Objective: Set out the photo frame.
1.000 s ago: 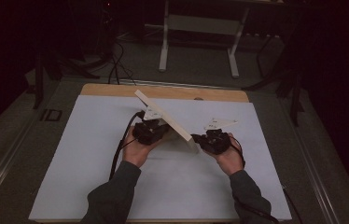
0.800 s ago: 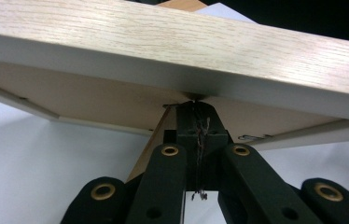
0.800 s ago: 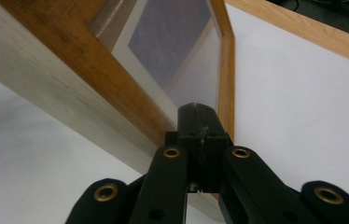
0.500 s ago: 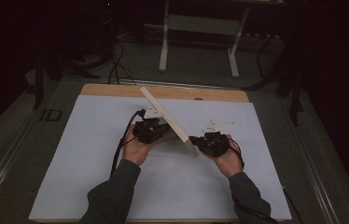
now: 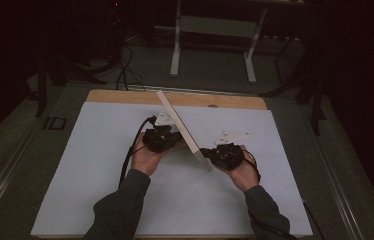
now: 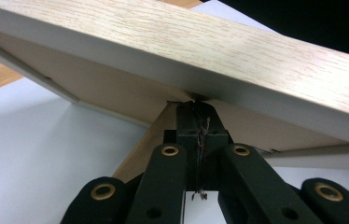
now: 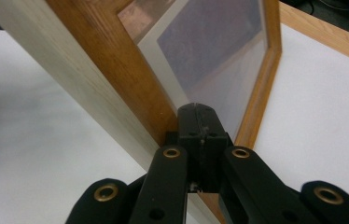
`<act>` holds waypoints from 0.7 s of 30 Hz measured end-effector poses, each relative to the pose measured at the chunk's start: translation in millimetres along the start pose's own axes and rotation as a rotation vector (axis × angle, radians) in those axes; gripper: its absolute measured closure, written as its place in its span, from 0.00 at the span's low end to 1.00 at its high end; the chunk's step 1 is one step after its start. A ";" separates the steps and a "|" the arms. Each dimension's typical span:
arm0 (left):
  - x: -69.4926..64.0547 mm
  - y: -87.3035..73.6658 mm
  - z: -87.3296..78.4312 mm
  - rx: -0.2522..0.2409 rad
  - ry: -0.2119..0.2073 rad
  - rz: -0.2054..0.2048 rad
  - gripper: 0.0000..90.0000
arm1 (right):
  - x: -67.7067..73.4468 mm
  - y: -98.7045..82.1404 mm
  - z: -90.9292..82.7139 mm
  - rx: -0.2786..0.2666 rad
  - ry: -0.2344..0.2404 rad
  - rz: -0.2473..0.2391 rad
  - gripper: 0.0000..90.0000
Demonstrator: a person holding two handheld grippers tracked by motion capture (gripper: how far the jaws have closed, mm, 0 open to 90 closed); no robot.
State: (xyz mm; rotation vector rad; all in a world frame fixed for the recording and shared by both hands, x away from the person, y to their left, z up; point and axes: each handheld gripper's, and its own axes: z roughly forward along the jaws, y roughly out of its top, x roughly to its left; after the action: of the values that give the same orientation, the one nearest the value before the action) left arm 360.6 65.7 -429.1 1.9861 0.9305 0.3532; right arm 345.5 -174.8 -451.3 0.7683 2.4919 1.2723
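High view: a rectangular light-wood picture frame [image 5: 182, 127] with a glazed pane stands tilted on edge above the white-covered worktop [image 5: 100, 165], between the left gripper [image 5: 167, 137] and right gripper [image 5: 210, 152]. Both grippers' jaws are pressed together against the frame; whether they pinch its edge is hidden.

Dim high view, dark surroundings, brighter gripper views, soft close focus

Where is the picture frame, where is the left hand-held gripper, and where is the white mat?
picture frame [image 5: 179, 125], high view, on its pale upper edge.
left hand-held gripper [image 6: 196, 106], left gripper view, at its closed jaw tips.
white mat [image 5: 95, 165], high view, on a bare patch.
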 end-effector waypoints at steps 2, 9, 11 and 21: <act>-0.7 0.3 -0.2 0.004 0.002 0.000 1.00 | 1.1 0.1 -0.2 0.001 -0.001 -0.006 1.00; -8.3 0.7 -1.6 0.009 0.006 0.020 1.00 | 2.5 -0.3 -1.4 0.004 0.002 -0.015 1.00; -10.8 0.7 -1.7 0.011 0.005 0.027 1.00 | 3.6 -0.2 -1.6 0.004 0.003 -0.020 1.00; -10.3 0.1 -1.3 0.007 -0.015 0.014 1.00 | 10.2 1.0 -0.9 0.005 0.020 -0.035 1.00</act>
State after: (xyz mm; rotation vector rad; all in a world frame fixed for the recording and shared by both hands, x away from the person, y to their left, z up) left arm 352.9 59.0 -427.2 2.0002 0.9099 0.3429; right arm 337.0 -169.3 -449.7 0.7137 2.5142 1.2687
